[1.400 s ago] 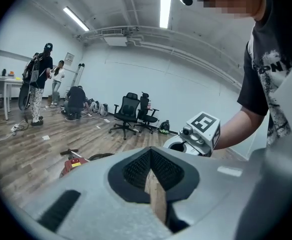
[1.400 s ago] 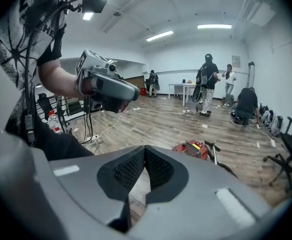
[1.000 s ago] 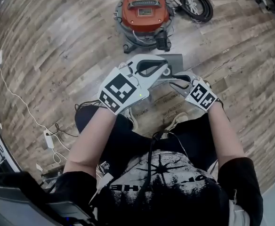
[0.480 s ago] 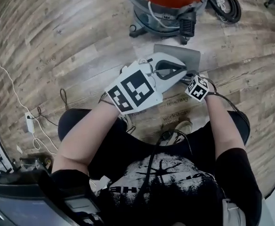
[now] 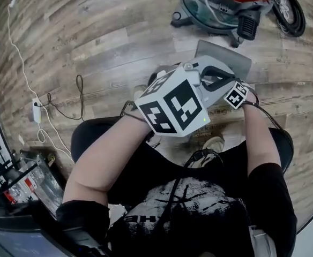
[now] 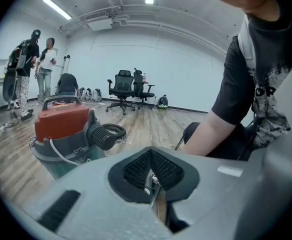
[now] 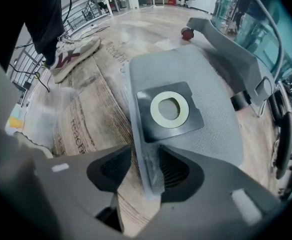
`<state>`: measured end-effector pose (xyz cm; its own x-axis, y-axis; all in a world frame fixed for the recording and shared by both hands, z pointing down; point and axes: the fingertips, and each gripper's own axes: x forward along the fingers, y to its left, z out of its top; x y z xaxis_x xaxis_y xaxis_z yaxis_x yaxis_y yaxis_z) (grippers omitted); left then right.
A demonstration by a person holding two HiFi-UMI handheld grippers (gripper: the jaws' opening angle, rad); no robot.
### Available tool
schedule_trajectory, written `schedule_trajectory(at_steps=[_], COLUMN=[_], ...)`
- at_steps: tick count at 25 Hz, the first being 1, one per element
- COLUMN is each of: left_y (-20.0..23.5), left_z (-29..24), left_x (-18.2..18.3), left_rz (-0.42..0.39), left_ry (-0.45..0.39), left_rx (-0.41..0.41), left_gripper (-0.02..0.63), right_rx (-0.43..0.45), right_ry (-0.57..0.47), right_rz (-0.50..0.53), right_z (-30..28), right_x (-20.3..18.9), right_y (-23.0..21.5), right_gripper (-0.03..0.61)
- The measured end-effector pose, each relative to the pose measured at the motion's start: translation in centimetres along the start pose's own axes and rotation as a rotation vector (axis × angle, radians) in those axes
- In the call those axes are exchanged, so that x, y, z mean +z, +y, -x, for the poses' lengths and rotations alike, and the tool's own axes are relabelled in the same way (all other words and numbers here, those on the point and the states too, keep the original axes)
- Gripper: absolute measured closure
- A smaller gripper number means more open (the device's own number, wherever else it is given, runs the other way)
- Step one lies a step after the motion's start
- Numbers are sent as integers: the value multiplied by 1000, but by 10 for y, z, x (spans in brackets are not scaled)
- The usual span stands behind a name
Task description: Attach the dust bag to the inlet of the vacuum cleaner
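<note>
Grey fabric dust bag (image 7: 213, 129) lies flat on the wooden floor (image 5: 92, 47), just on the near side of the red-topped vacuum cleaner (image 5: 221, 4). Its black collar (image 7: 147, 126) and pale ring (image 7: 156, 111) face up. The right hand-held gripper (image 7: 141, 171) points down at the bag's near edge. Its jaws are wide and have just been opening, with the edge between them unclamped. The left hand-held gripper (image 6: 151, 176) is shut tight on nothing.
</note>
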<state>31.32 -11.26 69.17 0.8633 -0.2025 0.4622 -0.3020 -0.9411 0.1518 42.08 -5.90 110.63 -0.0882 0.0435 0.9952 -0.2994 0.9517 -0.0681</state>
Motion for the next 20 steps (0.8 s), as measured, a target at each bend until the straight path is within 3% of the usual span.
schedule_trajectory(at_steps=[9, 10, 11, 13, 20], left_y=[11, 10, 9, 8, 9], left_z=[-4, -4, -5, -7, -13], left_x=[-19, -20, -21, -22, -35], left_rz=[35, 36, 35, 31, 21], left_ry=[45, 50, 54, 61, 109], left_rx=[7, 4, 1, -3, -4], left_gripper=[611, 612, 612, 611, 611], right_rx=[27, 19, 7, -6, -21], right_ry=[-17, -25, -32, -41, -37], right_rz=[-68, -74, -80, -82, -31], right_z=[-4, -3, -1, 2, 12], right_x=[-1, 0, 1, 3, 5], right_y=[-3, -5, -8, -12, -16], right_gripper=[430, 445, 535, 566, 575])
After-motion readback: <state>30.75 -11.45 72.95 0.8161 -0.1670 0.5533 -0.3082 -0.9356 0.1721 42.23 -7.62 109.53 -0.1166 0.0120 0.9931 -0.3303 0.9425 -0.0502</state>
